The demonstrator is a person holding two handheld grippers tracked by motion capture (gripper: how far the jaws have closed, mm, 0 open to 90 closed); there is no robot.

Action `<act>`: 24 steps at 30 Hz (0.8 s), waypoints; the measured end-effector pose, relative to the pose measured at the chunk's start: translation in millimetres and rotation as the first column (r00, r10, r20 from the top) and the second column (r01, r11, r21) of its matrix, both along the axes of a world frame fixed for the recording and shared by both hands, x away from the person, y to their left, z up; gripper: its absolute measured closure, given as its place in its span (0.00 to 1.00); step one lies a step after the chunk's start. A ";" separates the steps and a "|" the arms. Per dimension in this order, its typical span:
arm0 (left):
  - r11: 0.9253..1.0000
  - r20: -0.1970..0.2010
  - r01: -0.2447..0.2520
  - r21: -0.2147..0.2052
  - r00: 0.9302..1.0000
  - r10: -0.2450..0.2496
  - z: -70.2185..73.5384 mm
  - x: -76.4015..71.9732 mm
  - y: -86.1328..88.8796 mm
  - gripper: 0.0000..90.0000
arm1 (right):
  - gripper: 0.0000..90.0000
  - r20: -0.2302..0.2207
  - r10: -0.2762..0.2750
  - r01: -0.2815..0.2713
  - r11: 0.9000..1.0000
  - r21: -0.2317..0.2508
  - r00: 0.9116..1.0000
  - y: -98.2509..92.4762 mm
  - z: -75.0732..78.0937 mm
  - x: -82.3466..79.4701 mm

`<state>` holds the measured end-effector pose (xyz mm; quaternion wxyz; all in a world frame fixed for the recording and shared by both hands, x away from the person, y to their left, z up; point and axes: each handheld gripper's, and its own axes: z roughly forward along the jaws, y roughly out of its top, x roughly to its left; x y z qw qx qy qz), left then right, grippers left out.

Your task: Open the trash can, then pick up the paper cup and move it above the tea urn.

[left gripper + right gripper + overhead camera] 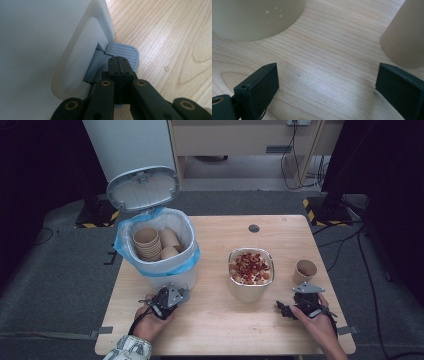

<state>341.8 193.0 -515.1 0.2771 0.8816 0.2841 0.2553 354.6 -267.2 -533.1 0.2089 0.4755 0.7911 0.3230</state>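
Note:
A white pedal bin [167, 276] lined with a blue bag stands at the table's left, its lid [142, 189] raised. Several brown paper cups [150, 242] lie inside. My left gripper [170, 297] is shut, with nothing between the jaws. In the left gripper view its tips [120, 62] rest on the bin's grey ribbed pedal [127, 51], beside the bin wall [37, 50]. My right gripper [304, 291] stands open just in front of a small paper cup [305, 271]. Only bare wood lies between the right gripper [328, 75] jaws, with the paper cup [404, 35] ahead to the right.
A beige tub [251, 287] holding red and pale food pieces stands in the middle right of the wooden table [220, 320]; the same tub [254, 17] shows ahead to the left in the right gripper view. A round cable hole [254, 228] sits near the far edge.

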 end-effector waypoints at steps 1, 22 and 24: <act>1.000 0.000 0.000 -0.001 1.000 0.000 0.0 0.0 0.1 1.00 | 0.06 0.006 -0.001 0.001 1.000 -0.003 1.000 -0.6 0.4 0.0; 1.000 -0.001 0.000 -0.010 1.000 0.000 -0.3 0.4 0.7 1.00 | 0.08 0.042 -0.157 0.157 0.987 0.021 0.987 -30.0 11.1 -5.7; 1.000 -0.001 0.000 -0.009 1.000 0.000 -0.3 0.4 0.6 1.00 | 0.08 0.055 -0.173 0.171 0.985 0.029 0.983 -32.6 12.1 -5.4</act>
